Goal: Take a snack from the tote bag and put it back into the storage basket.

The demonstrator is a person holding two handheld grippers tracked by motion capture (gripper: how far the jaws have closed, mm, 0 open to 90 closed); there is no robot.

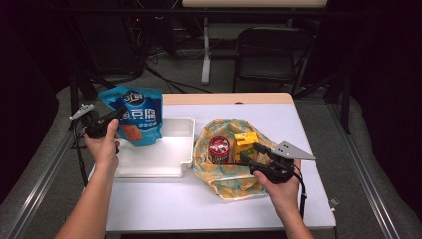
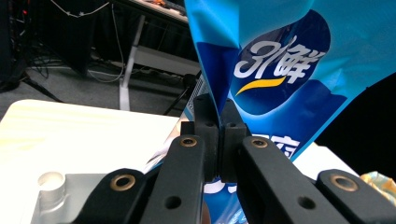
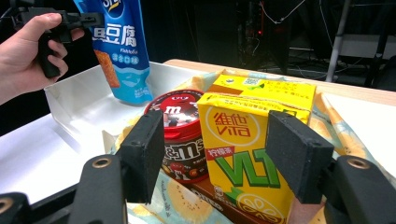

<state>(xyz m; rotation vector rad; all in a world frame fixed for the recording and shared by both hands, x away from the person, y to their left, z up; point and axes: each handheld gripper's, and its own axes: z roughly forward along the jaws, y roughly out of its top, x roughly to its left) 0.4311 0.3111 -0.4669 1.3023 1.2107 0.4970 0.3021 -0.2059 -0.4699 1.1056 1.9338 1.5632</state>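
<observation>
A blue snack bag hangs upright over the left part of a white tray; my left gripper is shut on its upper left edge. In the left gripper view, the jaws pinch the bag between their pads. On a yellow patterned cloth stand a red M&M's tub and a yellow Vita lemon tea carton. My right gripper is open just in front of them. Its jaws frame the carton, and the tub sits just inside the left jaw.
The white table has bare surface in front of the tray and cloth. A dark brown box lies under the carton on the cloth. A black folding chair and a table leg stand beyond the far edge.
</observation>
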